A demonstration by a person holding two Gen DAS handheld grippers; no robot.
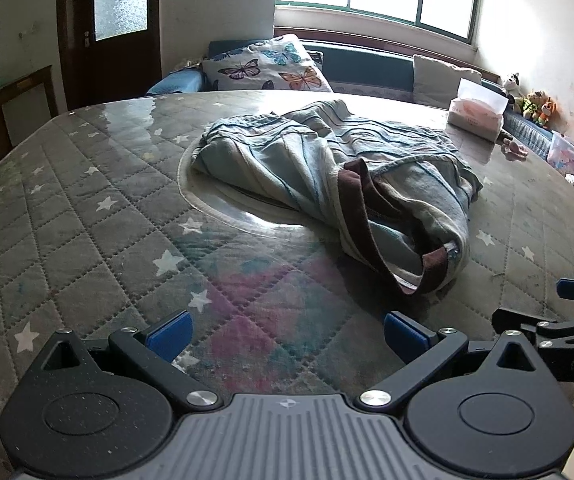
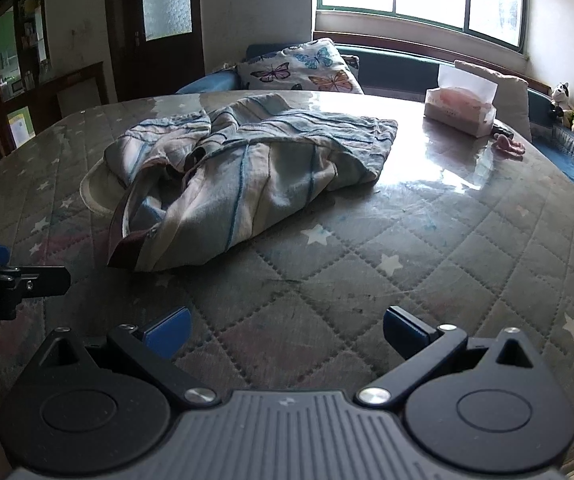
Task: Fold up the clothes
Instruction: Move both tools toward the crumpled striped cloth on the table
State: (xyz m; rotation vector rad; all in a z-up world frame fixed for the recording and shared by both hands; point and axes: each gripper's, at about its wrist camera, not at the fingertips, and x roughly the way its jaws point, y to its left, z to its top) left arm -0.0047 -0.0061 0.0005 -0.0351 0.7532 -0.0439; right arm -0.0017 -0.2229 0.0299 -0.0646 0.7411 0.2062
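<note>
A crumpled pale blue striped garment [image 1: 327,172] with a dark brown band lies in a heap on the quilted star-pattern table cover [image 1: 87,200]. It also shows in the right wrist view [image 2: 239,172]. My left gripper [image 1: 287,338] is open and empty, low over the cover, short of the garment's near end. My right gripper [image 2: 285,334] is open and empty, also near the front edge, with the garment ahead to its left. The right gripper's side shows at the right edge of the left wrist view [image 1: 559,324]; the left gripper's side shows at the left edge of the right wrist view [image 2: 7,280].
A tissue pack [image 2: 461,110] stands at the far right of the table, with a small pink object [image 2: 509,146] beside it. A butterfly pillow [image 1: 265,66] and a bench with soft toys [image 1: 535,104] lie beyond. A round mat [image 1: 223,204] sits under the garment.
</note>
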